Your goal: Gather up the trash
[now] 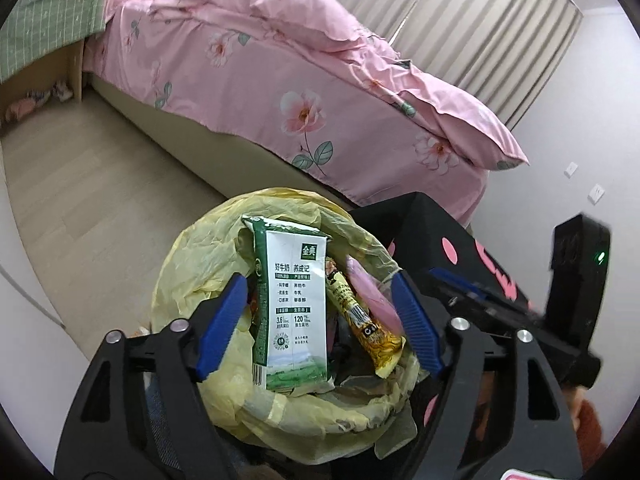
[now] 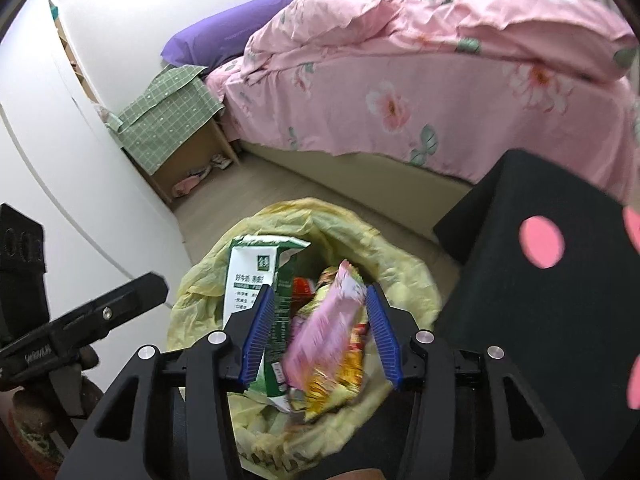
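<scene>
Both tools hang over the bin's yellow bag [image 1: 192, 264] beside the bed [image 1: 240, 60]. The left tool [image 1: 320, 320] gapes wide, clear of the milk carton [image 1: 296, 304] standing upright in the bag. The right tool [image 2: 320, 336] is spread too, a blurred pink wrapper [image 2: 324, 320] between its pads, seemingly dropping free. Drop-off step, it looks. Next: back both away and hunt for more trash. What lies deeper in the bag is hidden.
</scene>
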The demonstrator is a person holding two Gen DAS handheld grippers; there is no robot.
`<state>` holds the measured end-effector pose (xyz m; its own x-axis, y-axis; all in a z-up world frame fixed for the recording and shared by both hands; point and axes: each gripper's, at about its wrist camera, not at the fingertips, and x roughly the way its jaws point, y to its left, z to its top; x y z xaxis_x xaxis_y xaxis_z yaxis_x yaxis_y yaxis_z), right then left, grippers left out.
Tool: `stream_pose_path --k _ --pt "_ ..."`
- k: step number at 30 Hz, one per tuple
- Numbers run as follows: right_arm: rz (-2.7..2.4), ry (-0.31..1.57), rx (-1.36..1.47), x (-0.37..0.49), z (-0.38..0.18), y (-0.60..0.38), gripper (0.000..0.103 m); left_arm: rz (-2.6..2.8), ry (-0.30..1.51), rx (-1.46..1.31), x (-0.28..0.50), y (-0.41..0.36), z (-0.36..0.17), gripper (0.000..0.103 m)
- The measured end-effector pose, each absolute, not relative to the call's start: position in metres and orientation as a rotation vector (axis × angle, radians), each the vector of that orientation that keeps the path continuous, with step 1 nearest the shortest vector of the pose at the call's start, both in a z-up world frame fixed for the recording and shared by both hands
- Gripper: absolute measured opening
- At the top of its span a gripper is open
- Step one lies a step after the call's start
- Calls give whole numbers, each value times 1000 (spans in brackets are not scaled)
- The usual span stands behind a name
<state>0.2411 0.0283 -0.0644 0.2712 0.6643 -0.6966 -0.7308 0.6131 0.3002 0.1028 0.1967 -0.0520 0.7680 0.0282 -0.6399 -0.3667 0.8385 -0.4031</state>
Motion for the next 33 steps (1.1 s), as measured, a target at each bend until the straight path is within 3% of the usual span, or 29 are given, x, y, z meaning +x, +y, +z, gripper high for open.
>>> stream_pose_path --k 3,18,33 --pt "914 855 -92 234 -45 7 47 226 664 -478 96 176 -42 80" --pt "600 731 -91 82 1 -148 47 159 669 -144 6 48 -5 80" --pt "525 645 -125 19 8 -170 47 260 648 -100 -23 36 11 80"
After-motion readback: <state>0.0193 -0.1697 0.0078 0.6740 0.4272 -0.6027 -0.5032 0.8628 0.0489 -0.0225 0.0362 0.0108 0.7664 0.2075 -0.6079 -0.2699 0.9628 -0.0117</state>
